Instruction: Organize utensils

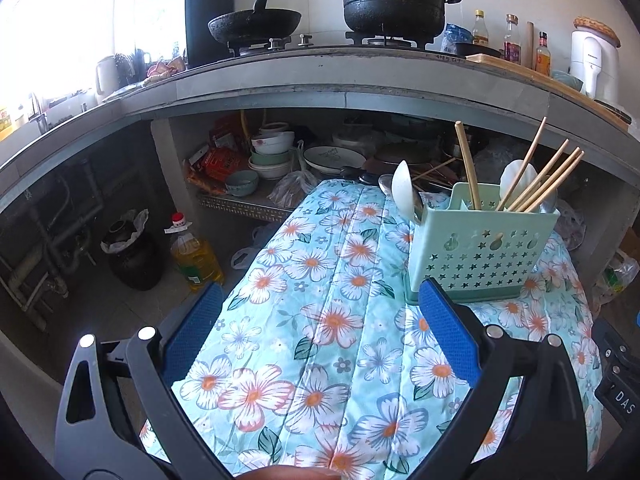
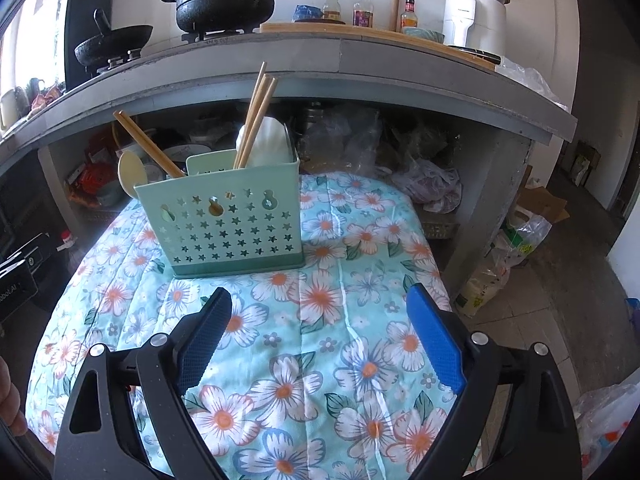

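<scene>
Left gripper (image 1: 318, 312): jaws spread wide, nothing between them, over the floral tablecloth (image 1: 320, 320).
Right gripper (image 2: 320, 320): likewise spread and empty.
Utensil caddy (image 2: 236, 224): pale green plastic with star cut-outs, upright on the cloth; ahead and slightly left of the right gripper, ahead and right of the left one, its base just beyond that gripper's right fingertip.
Chopsticks (image 2: 254, 120): wooden, leaning in the caddy's right-hand compartment beside a white spoon (image 2: 266, 140); one more pair (image 2: 146, 144) tilts out toward the left.
Cream spoon (image 2: 132, 172): at the caddy's left end; whether inside or just outside is unclear.
Handling, chopsticks: probably light, stiff and thin, likely to roll or pivot; pinch mid-shaft, above the rim.
Handling, spoons: smooth and probably slippery, perhaps breakable; take the handle.
Handling, caddy: likely light and tippy when a utensil is pulled; steady its wall with the other gripper.
</scene>
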